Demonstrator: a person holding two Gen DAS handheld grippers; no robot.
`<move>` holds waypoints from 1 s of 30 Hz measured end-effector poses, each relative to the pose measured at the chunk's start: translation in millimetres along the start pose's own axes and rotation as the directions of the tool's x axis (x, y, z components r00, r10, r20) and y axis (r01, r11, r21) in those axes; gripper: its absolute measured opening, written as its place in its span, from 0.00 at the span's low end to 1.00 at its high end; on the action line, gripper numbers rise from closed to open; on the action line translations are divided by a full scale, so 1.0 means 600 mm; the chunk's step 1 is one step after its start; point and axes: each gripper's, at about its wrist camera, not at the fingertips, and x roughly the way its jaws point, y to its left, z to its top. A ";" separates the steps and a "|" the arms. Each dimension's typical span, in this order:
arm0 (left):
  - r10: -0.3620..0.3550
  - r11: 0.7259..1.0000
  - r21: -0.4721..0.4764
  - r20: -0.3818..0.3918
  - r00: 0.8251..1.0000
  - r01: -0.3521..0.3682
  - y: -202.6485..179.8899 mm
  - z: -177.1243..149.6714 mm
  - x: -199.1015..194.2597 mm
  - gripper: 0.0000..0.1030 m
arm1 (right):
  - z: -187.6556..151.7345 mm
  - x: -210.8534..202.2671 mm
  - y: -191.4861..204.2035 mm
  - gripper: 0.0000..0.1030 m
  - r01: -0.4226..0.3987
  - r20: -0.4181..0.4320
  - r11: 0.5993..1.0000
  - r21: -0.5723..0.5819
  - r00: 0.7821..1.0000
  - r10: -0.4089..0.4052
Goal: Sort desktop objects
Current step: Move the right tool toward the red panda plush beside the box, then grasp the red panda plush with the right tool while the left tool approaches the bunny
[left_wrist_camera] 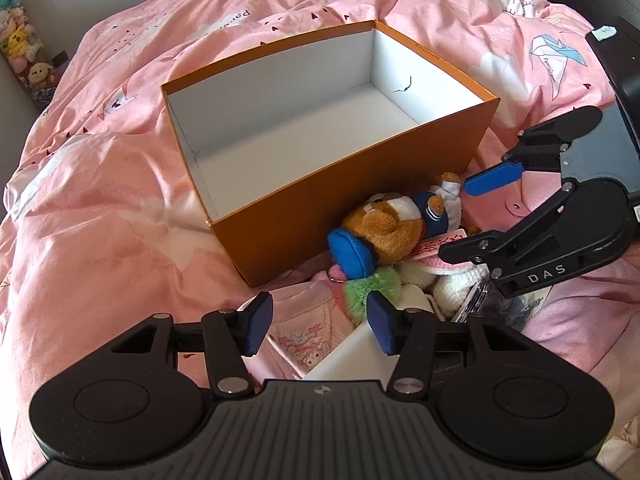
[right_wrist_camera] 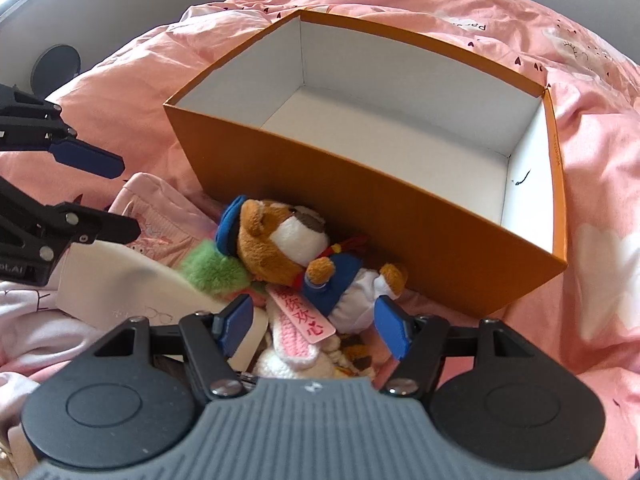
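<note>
An orange box point(left_wrist_camera: 352, 184) point(right_wrist_camera: 360, 184) with a white, empty inside stands on the pink bedding. Against its near wall lies a brown bear plush point(left_wrist_camera: 384, 220) point(right_wrist_camera: 280, 244) in a blue cap and blue top. Beside the bear are a green fluffy toy point(left_wrist_camera: 372, 286) point(right_wrist_camera: 216, 268), a pink tag with red characters point(left_wrist_camera: 436, 246) point(right_wrist_camera: 300, 316), a white crochet piece point(left_wrist_camera: 448, 288) and a white card box point(left_wrist_camera: 352, 356) point(right_wrist_camera: 120, 280). My left gripper point(left_wrist_camera: 320, 324) point(right_wrist_camera: 116, 196) is open over a pink pouch point(left_wrist_camera: 304, 332) and the card box's corner. My right gripper point(right_wrist_camera: 316, 326) point(left_wrist_camera: 476, 216) is open over the tag, just short of the bear's legs.
Crumpled pink bedding point(left_wrist_camera: 100, 200) surrounds the box on all sides. A black case point(left_wrist_camera: 624, 72) lies at the right edge of the left wrist view. Small plush toys point(left_wrist_camera: 20, 40) stand stacked at the far left. A round grey disc point(right_wrist_camera: 56, 66) is on the wall.
</note>
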 end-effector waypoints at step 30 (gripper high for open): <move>-0.118 0.993 0.010 -0.035 0.992 0.118 -0.012 0.029 0.063 0.54 | -0.002 -0.001 -0.025 0.52 0.048 0.039 0.991 -0.126 0.998 -0.043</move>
